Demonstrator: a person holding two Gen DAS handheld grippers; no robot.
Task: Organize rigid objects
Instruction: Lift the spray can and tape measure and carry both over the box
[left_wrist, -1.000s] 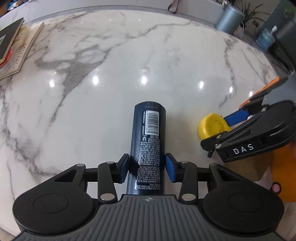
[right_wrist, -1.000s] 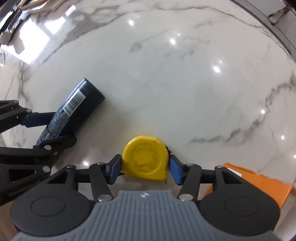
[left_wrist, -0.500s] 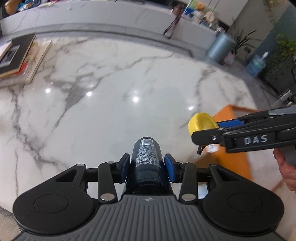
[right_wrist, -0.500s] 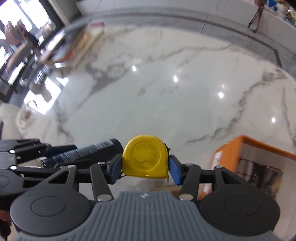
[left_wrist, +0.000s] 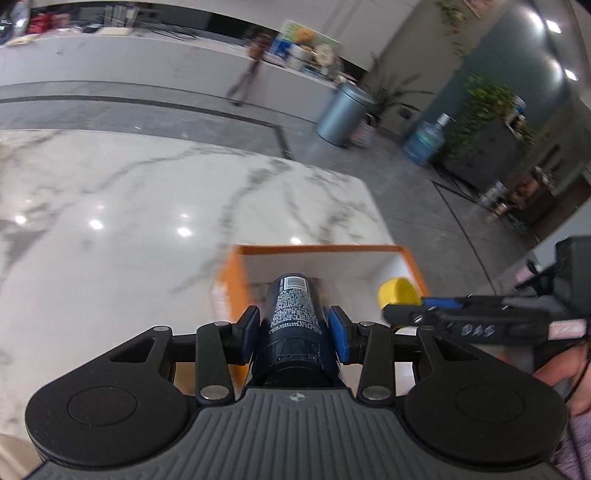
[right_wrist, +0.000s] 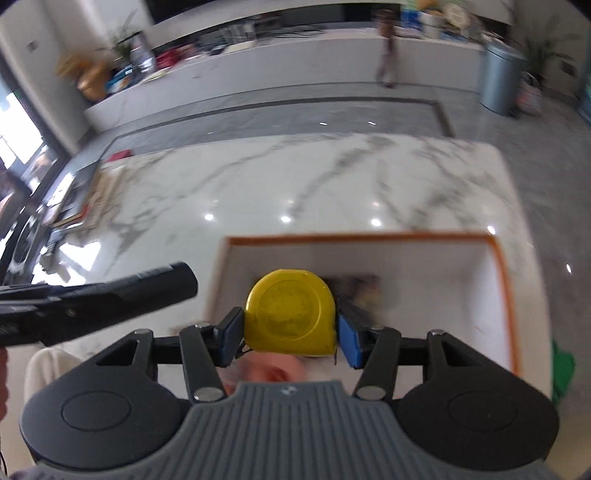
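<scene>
My left gripper (left_wrist: 293, 334) is shut on a dark blue spray can (left_wrist: 293, 314) and holds it in the air over the near left part of an orange box (left_wrist: 317, 250) with a white inside. My right gripper (right_wrist: 291, 334) is shut on a yellow tape measure (right_wrist: 291, 314) and holds it above the same box (right_wrist: 502, 280). The tape measure (left_wrist: 399, 291) and right gripper show at the right of the left wrist view. The can (right_wrist: 122, 295) shows at the left of the right wrist view. Something blurred lies inside the box.
The box stands on a white marble table (left_wrist: 129, 206) near its right edge (left_wrist: 380, 221). Books (right_wrist: 74, 206) lie at the table's far left. A grey bin (left_wrist: 341, 112) and a water jug (left_wrist: 424, 142) stand on the floor beyond.
Both grippers have lifted their objects off the table and carried them to the right, from beside the box to above it. The views now tilt up toward the room.
</scene>
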